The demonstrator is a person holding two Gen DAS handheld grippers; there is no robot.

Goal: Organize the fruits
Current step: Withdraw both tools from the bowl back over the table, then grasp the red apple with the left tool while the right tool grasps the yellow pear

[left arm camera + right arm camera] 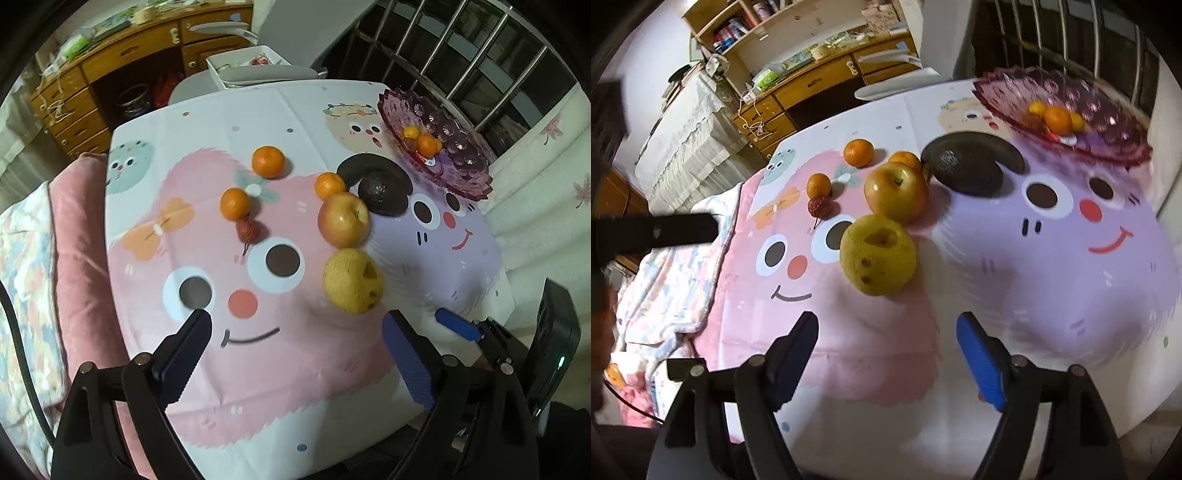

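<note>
My left gripper (295, 343) and right gripper (886, 347) both hang with jaws apart and empty, low in frame; fruit lies mid-frame, the purple bowl (469, 173) upper right. The yellow pear (878, 254) touches the apple (897, 192), so I judge a careless grab could roll both away.

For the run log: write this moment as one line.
left gripper open, empty | right gripper open, empty | yellow pitted pear nearest | purple scalloped glass bowl holds small oranges

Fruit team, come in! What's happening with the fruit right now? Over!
Both hand-held grippers open, empty. Yellow pear nearest; purple bowl holds a few oranges. Nothing blocking.
</note>
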